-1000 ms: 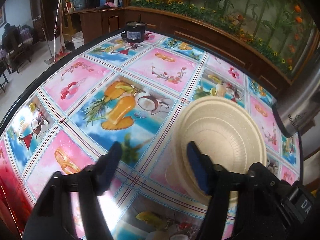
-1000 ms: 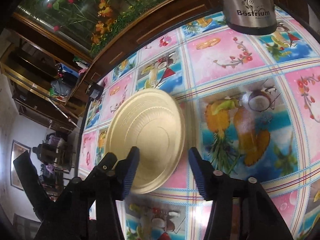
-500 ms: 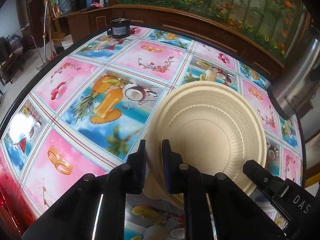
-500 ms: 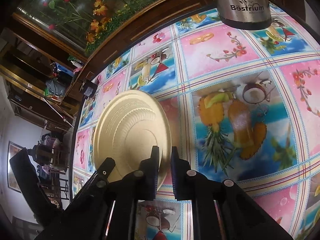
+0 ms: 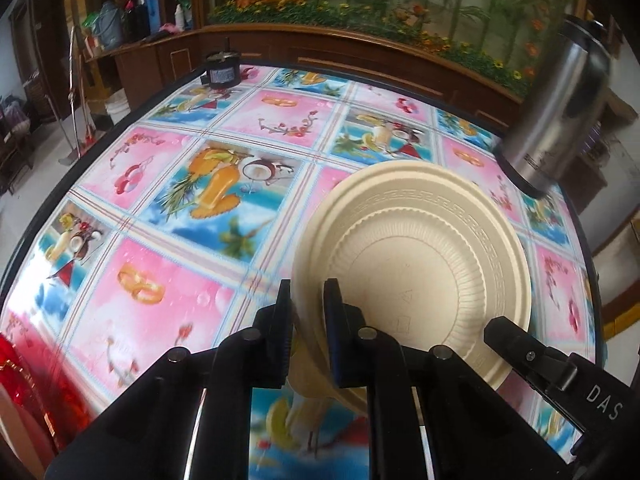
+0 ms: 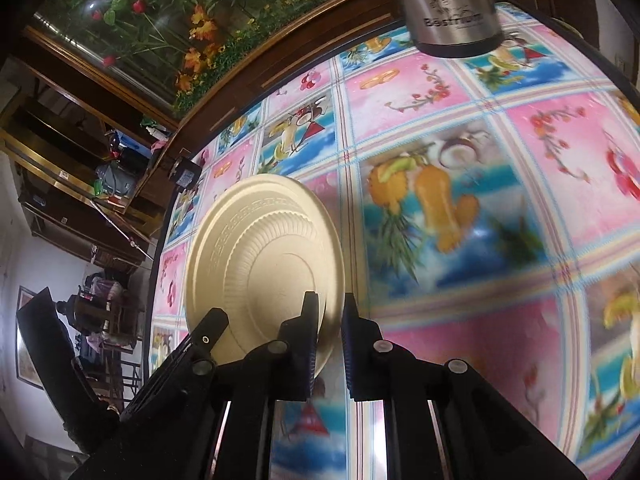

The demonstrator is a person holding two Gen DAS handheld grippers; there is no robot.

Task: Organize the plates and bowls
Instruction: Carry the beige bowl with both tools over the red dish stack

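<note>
Left tongs [image 5: 307, 312] pinch the tilted bowl [image 5: 416, 264]; right tongs [image 6: 328, 320] the plate [image 6: 256, 256].

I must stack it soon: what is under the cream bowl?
The left gripper pinches the cream ribbed bowl above the flowery tablecloth. Its underside is hidden.

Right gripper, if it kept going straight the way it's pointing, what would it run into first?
The right gripper is shut on the rim of the plate, which it carries along. Ahead there is only bare tablecloth; the steel flask stands farther off and rightward, though depth is unclear.
</note>
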